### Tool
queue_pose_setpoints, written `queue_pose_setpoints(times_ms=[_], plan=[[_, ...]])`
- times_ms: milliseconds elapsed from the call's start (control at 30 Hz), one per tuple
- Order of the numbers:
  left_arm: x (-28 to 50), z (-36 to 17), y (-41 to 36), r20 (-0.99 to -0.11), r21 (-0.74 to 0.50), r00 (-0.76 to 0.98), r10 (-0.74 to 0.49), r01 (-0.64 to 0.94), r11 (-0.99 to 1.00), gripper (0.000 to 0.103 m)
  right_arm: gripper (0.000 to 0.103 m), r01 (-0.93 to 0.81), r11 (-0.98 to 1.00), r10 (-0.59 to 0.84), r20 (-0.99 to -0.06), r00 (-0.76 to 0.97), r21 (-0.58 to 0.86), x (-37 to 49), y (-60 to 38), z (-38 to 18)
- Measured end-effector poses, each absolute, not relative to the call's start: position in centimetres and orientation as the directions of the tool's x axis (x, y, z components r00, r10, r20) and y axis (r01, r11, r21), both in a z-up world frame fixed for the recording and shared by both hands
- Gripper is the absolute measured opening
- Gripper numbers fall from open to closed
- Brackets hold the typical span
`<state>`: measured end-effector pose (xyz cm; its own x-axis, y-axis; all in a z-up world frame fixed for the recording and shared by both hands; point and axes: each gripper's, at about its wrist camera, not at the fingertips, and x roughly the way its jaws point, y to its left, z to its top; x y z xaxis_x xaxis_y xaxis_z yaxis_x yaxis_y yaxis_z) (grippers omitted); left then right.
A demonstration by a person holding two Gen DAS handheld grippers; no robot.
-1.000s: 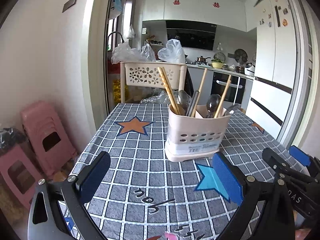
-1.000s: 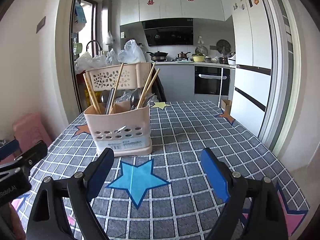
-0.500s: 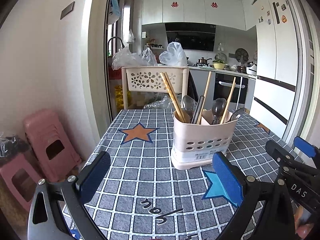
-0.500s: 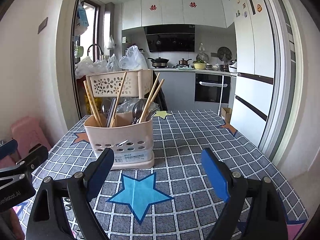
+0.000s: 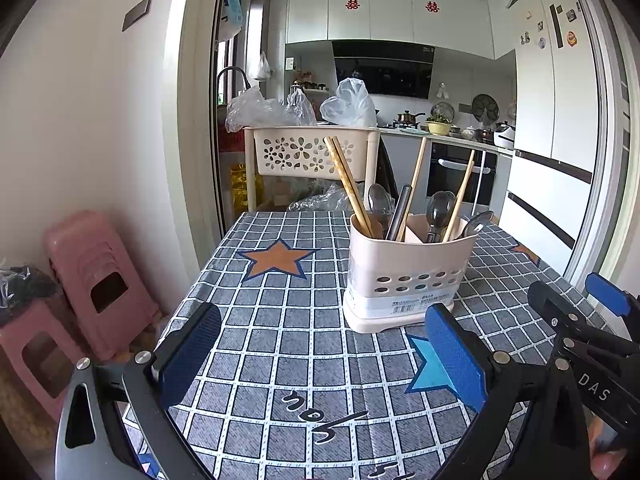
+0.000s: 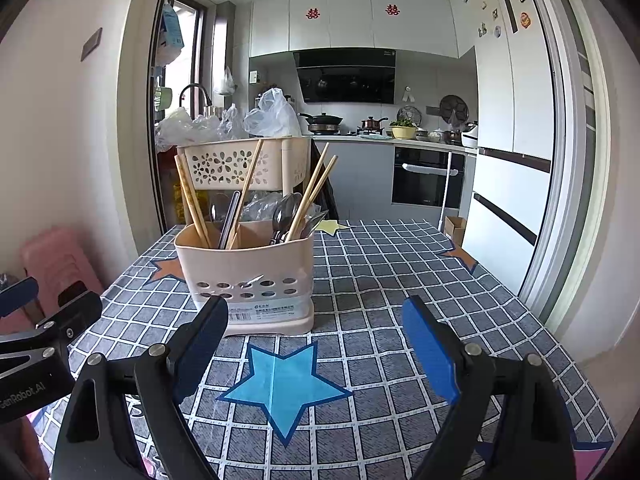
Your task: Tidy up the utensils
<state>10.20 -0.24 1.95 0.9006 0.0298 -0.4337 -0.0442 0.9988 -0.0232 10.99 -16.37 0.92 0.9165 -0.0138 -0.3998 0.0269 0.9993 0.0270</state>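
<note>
Caddy (image 5: 404, 276) perforated beige plastic, wooden chopsticks (image 5: 348, 184) upright | both jaws wide, empty

Table (image 5: 280, 320) with grey-blue checked cloth (image 6: 380, 280), star prints. 1 beige utensil holder (image 5: 404, 280) stands directly on it, upright, 2 compartments, holding chopsticks and spoons.
</note>
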Motion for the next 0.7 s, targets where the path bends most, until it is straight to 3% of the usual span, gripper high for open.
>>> queue_pose_setpoints(times_ms=[700], plan=[[10.26, 1.82, -0.18, -0.44, -0.022, 0.898, 0.032, -0.046, 0.999, 0.103, 0.091, 0.027, 0.999, -0.014, -0.405, 0.914, 0.027, 10.97, -16.45, 0.78]])
